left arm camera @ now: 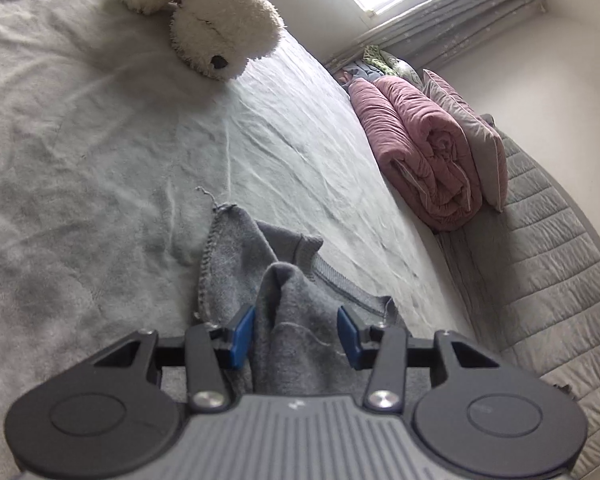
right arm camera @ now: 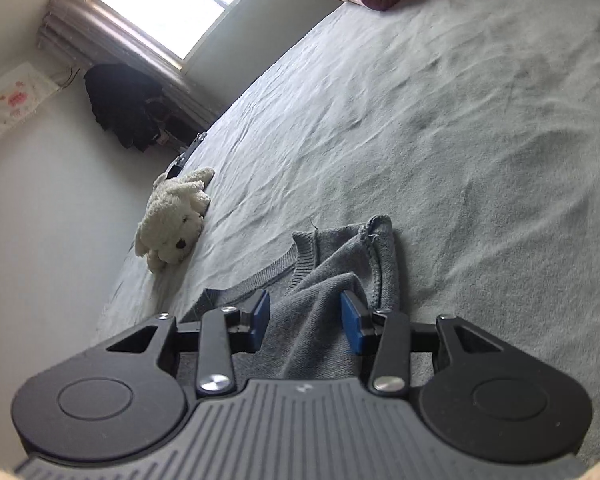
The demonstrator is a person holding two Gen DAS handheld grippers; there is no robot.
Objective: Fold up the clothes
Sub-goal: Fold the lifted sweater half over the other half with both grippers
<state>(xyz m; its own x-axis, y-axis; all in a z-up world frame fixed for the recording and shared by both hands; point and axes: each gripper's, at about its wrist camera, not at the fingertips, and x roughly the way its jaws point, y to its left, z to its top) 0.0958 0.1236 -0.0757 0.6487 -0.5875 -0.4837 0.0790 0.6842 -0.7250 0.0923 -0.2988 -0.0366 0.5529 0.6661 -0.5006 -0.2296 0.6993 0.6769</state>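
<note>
A grey knit garment (left arm camera: 236, 256) lies bunched on the pale bed sheet (left arm camera: 100, 160), its ribbed hem and a raw-stitched edge showing. In the left wrist view my left gripper (left arm camera: 296, 332) stands open, and a raised fold of the garment sits between its blue pads (left arm camera: 242, 334) without being pinched. The right wrist view shows the same garment (right arm camera: 340, 252) with my right gripper (right arm camera: 306, 320) open over it. A fold of cloth runs between its blue pads (right arm camera: 352, 322), loose.
A white plush dog (left arm camera: 220, 28) (right arm camera: 172, 228) lies on the far side of the bed. A rolled pink quilt (left arm camera: 420, 148) and a grey pillow (left arm camera: 472, 140) rest by the quilted grey headboard (left arm camera: 540, 280). Dark clothes (right arm camera: 128, 108) hang below the window.
</note>
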